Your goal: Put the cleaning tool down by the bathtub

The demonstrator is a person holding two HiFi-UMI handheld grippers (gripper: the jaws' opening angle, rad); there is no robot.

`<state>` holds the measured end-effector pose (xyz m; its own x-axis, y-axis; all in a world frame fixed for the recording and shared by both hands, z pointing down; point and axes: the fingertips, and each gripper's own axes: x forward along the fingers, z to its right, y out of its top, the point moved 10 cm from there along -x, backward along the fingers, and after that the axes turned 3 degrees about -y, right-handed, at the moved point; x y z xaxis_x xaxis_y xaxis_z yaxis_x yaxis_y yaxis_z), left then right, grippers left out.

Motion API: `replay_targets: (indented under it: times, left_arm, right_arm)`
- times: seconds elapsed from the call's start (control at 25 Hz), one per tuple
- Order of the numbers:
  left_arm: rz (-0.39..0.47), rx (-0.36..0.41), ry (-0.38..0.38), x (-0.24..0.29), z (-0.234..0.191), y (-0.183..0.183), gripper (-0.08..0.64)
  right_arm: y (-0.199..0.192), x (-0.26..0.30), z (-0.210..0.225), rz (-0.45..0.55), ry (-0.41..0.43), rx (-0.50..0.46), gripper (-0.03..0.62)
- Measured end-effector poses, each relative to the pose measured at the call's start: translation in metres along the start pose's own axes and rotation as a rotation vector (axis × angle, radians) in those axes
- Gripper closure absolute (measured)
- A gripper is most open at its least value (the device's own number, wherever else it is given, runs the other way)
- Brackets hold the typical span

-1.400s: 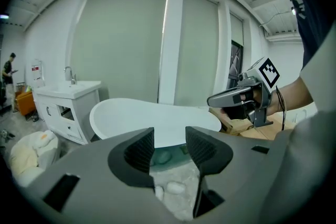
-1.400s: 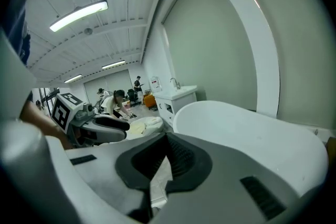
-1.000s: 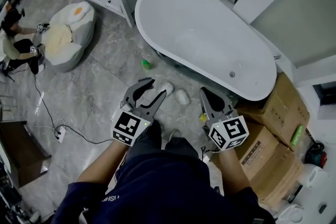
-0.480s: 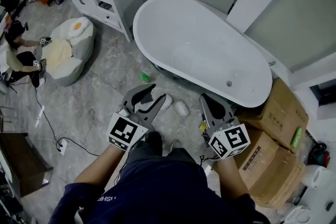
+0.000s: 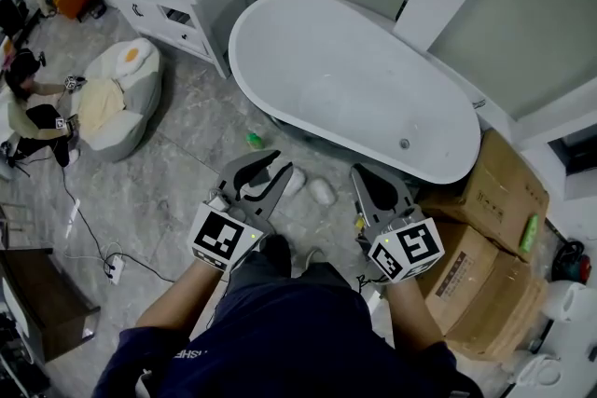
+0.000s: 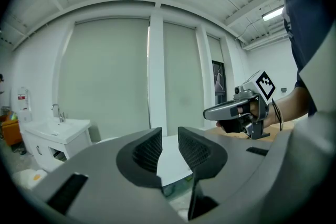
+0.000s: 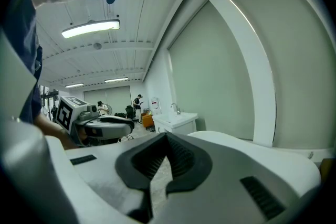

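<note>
left hand-held gripper (image 5: 278, 163): jaws closing, nothing between them | right hand-held gripper (image 5: 364, 174): jaws together, empty | cleaning tool: in neither gripper; cannot tell which floor item it is | floor (image 5: 177, 154): small green thing (image 5: 254, 141) and two white things (image 5: 323, 192) lie just beside the bathtub (image 5: 354, 79), along its near side

I wear a dark blue top (image 5: 280, 331) with short sleeves (image 5: 154, 349) and small white letters (image 5: 194, 353) on the left sleeve.
</note>
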<state>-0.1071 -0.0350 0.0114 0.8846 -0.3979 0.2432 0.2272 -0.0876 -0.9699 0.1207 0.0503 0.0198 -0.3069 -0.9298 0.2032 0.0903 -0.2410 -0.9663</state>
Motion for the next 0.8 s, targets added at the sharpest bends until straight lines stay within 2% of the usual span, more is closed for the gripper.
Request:
replay_targets:
  times: [0.8]
  left_arm:
    - [0.033,0.001,-0.040,0.002,0.022,0.012,0.511]
  right_arm:
    - [0.004,-0.015,-0.007,0.020,-0.008,0.011,0.588]
